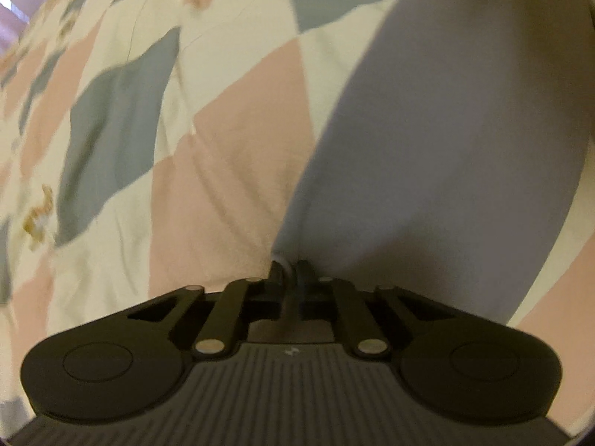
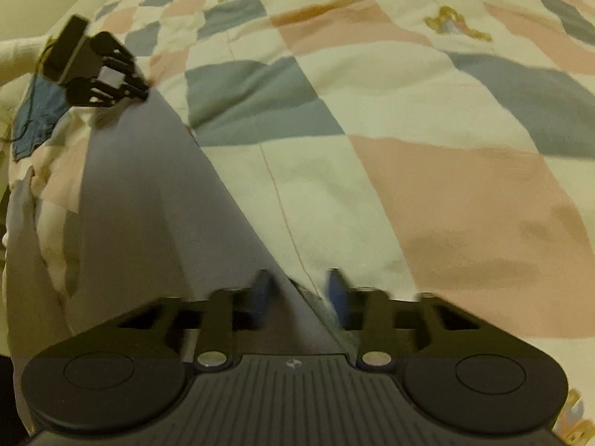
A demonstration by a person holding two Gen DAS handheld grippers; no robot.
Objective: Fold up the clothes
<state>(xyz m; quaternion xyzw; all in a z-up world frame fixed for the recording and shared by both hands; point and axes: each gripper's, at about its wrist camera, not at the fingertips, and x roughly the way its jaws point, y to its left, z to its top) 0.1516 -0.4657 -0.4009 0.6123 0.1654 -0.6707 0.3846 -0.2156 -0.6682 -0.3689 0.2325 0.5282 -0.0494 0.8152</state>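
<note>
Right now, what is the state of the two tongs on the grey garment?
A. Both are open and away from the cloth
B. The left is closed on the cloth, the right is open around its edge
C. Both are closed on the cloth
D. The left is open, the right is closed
B: the left tongs pinch the grey garment, while the right tongs stand apart around its edge.

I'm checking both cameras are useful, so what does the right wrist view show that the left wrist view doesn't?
Only the right wrist view shows both tools: the left gripper at the far end of the grey garment, and the right gripper open with the fabric edge between its fingers. Only the left wrist view shows the left gripper close up, shut on a pinch of the grey garment. Both show the garment over the checked quilt.
</note>
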